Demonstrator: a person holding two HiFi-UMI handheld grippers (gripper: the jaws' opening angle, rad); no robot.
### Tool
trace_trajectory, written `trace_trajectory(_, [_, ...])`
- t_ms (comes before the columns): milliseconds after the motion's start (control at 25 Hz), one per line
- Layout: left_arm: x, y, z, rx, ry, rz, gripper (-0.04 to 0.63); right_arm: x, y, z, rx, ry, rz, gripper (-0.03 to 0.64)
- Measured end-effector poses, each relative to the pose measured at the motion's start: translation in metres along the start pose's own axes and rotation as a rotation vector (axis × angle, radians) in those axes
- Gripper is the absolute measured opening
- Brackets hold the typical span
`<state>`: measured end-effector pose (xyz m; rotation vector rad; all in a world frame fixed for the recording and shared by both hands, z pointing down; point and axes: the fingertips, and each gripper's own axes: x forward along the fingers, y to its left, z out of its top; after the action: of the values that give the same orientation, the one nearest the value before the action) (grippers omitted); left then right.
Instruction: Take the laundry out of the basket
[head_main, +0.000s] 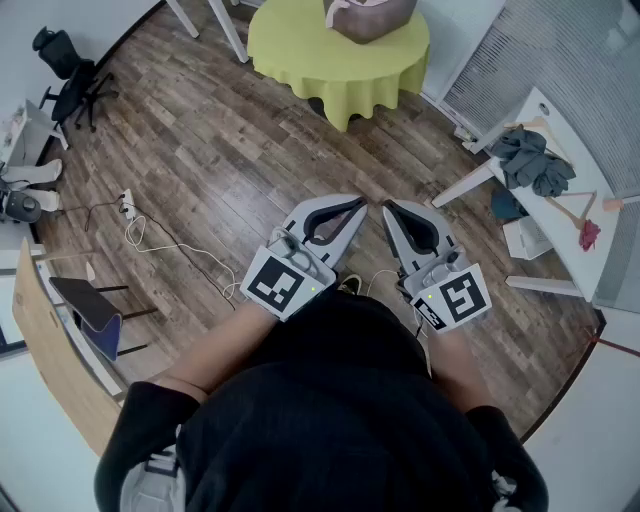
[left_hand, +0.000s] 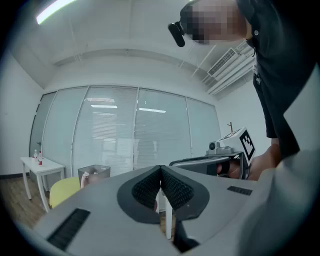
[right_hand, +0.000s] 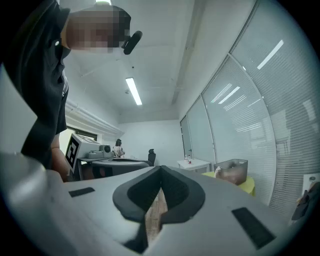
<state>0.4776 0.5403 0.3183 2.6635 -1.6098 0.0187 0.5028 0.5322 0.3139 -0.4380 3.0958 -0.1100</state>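
Observation:
A grey basket (head_main: 367, 17) with pale laundry in it stands on a round table under a yellow-green cloth (head_main: 340, 55), far ahead of me. The same basket (left_hand: 93, 174) shows small in the left gripper view, and the basket (right_hand: 232, 171) shows at the right of the right gripper view. My left gripper (head_main: 360, 204) and right gripper (head_main: 388, 207) are held level side by side close to my body, well short of the table. Both are shut, tips touching, with nothing between them.
A white table (head_main: 545, 170) at the right carries dark grey clothes (head_main: 532, 160) and hangers. A black office chair (head_main: 70, 75) stands at the far left, and a white cable and power strip (head_main: 140, 225) lie on the wooden floor. A wooden board and small stand lean at lower left.

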Motion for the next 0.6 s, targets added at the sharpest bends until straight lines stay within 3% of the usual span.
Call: trace_trajectory(600, [-0.005,0.024,0.006,0.022,0.004,0.042,0.009,0.018,-0.007,0.005,-0.002,0.015,0.015,0.023])
